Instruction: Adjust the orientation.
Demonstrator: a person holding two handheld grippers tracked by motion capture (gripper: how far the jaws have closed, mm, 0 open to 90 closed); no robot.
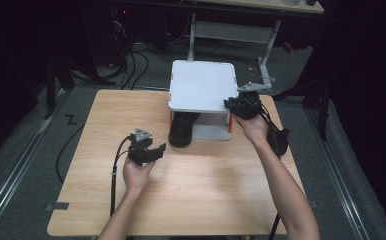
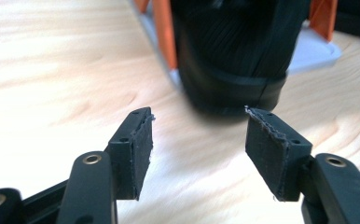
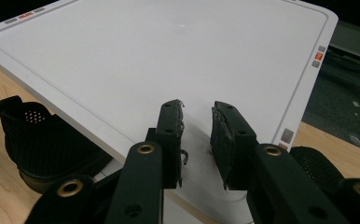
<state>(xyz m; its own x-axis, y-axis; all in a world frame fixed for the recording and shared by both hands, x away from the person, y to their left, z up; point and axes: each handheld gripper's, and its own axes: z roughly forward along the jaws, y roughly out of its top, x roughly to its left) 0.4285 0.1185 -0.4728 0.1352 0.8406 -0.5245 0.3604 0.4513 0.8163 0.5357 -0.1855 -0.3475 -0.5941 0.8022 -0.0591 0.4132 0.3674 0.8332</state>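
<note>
A white two-level rack (image 1: 201,85) with orange posts stands at the back middle of the wooden table. A black shoe (image 1: 181,131) lies on its lower level, sticking out at the front left. My left gripper (image 1: 158,148) hovers just left of that shoe, open and empty. In the left gripper view the shoe's heel (image 2: 234,56) sits right ahead of the spread gripper (image 2: 199,114). My right gripper (image 1: 237,104) is over the rack's front right corner. Its jaws (image 3: 197,109) stand narrowly open above the white top (image 3: 169,56), holding nothing.
A second black shoe (image 1: 280,140) lies on the table by the right forearm, also showing as black mesh (image 3: 318,168) in the right gripper view. The first shoe (image 3: 43,140) peeks from under the top. The near half of the table (image 1: 206,195) is bare wood.
</note>
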